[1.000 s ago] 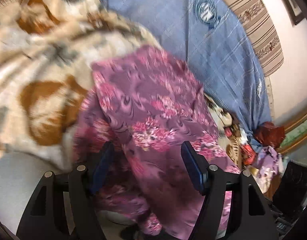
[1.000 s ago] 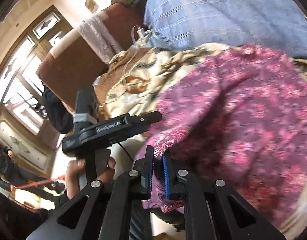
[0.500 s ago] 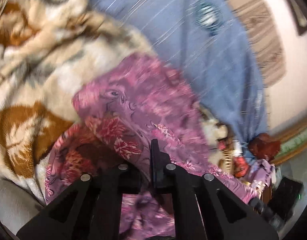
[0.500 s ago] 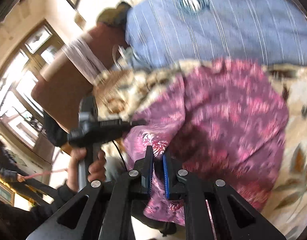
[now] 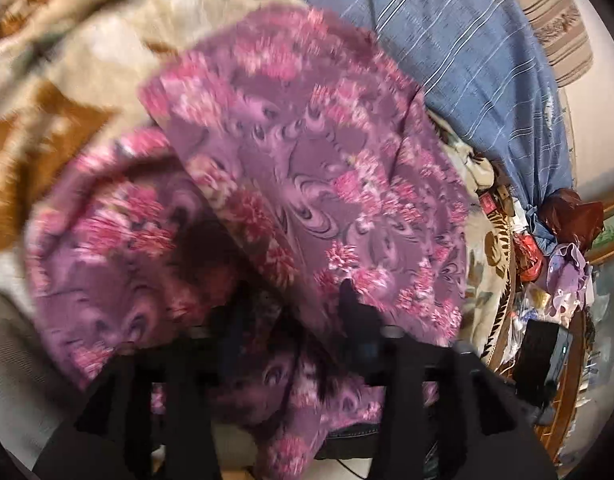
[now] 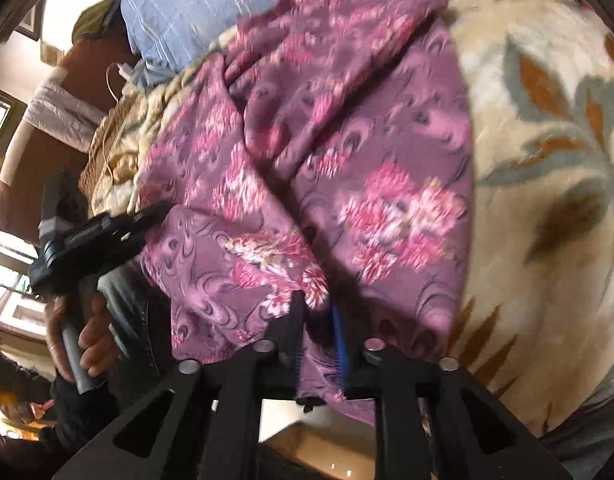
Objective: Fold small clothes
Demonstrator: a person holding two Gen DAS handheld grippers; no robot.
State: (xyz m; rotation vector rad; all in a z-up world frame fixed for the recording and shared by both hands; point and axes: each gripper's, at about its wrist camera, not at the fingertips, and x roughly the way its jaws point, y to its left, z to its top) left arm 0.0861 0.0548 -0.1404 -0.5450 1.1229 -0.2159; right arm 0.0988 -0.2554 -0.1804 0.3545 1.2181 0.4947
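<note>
The working surface is a bed covered by a plush cream blanket [image 6: 547, 128] with a rust and grey-blue leaf pattern; its deep, soft pile is judged to grip thin cloth and limit sliding. Behind it a blue striped woven cover [image 5: 467, 48] is draped over bulky bedding, flatter and crisper in texture.

The task item, a purple floral garment [image 5: 307, 168], is laid on the blanket near the front edge of the bed. It is thin, limp printed fabric with pink flower clusters and swirl motifs. One layer is turned over another, a diagonal fold edge is seen in the left wrist view, and a bunched ridge runs through the middle in the right wrist view. The lower hem hangs over the bed edge, which is judged to keep the corners reachable from below.

The left claw [image 5: 291, 320] has just been opening; its jaws stand apart with cloth between them, unpressed as far as blur allows. The right claw [image 6: 319, 328] has likewise been opening; a narrow gap is shown with the hem lying loosely in it. Both releases are judged to let the folded layer settle
</note>
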